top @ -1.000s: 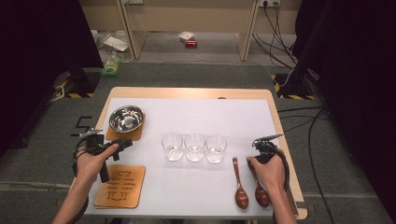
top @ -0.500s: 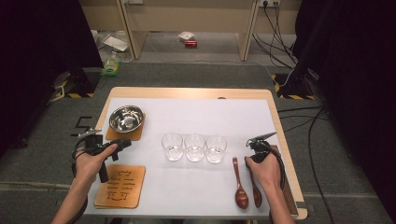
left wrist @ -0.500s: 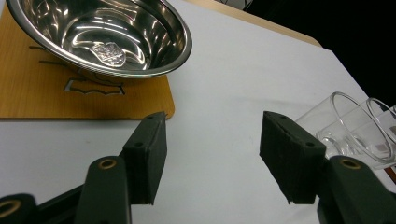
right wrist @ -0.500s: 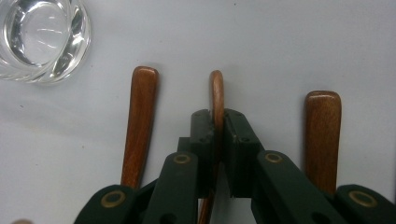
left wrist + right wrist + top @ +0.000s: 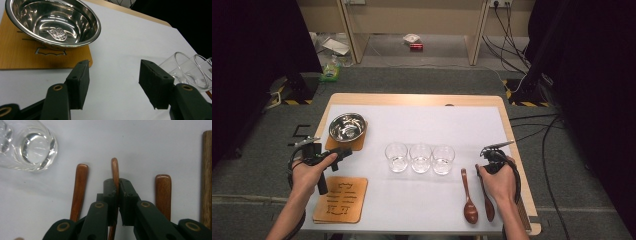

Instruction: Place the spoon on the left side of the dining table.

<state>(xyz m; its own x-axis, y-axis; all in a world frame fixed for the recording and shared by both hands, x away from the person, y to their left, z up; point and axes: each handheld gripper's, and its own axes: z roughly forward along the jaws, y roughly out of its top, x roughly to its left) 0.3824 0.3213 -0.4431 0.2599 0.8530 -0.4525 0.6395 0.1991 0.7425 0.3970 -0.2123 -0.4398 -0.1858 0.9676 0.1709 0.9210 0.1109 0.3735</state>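
Nearest us, our right gripper has just been closing, and its jaws now pinch the handle of the middle wooden spoon, which lies on the white table between two other spoons at its right edge. Our left gripper hovers with jaws wide, nothing between them. Beyond it sits a steel bowl on a wooden coaster. Mid-table stand three glasses in a row.
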